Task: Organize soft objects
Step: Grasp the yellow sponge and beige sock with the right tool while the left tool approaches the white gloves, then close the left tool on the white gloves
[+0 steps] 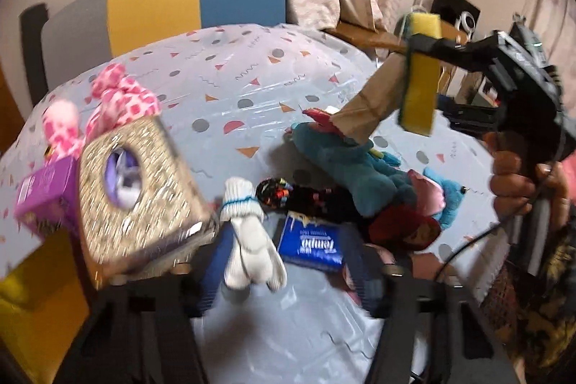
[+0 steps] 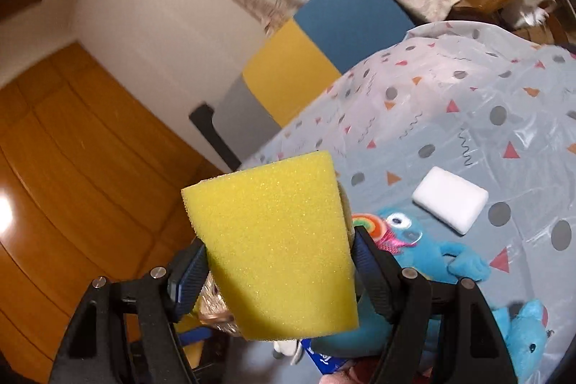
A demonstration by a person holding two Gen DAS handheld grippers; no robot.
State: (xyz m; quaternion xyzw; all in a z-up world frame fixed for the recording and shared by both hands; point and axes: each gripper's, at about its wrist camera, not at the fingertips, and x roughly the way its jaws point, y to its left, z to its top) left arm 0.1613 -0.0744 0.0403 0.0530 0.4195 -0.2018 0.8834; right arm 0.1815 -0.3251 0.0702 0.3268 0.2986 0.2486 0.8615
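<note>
My right gripper (image 2: 279, 270) is shut on a yellow sponge (image 2: 277, 240), held high above the table; it also shows in the left wrist view (image 1: 423, 74). My left gripper (image 1: 284, 261) is open low over the table, with a white rolled sock (image 1: 248, 240) between its fingers, not clamped. A glittery tissue box (image 1: 133, 189) stands tilted by the left finger. A teal plush toy (image 1: 345, 168), a blue plush (image 2: 432, 247), a black patterned sock (image 1: 288, 195) and a blue Tempo tissue pack (image 1: 313, 245) lie just beyond.
A pink checked cloth (image 1: 115, 99) and a purple box (image 1: 46, 189) lie at the left. A white eraser-like block (image 2: 450, 198) sits on the patterned tablecloth (image 2: 468, 117). A brown paper bag (image 1: 374, 96) stands behind the plush. A colour-block chair (image 1: 162, 2) is beyond the table.
</note>
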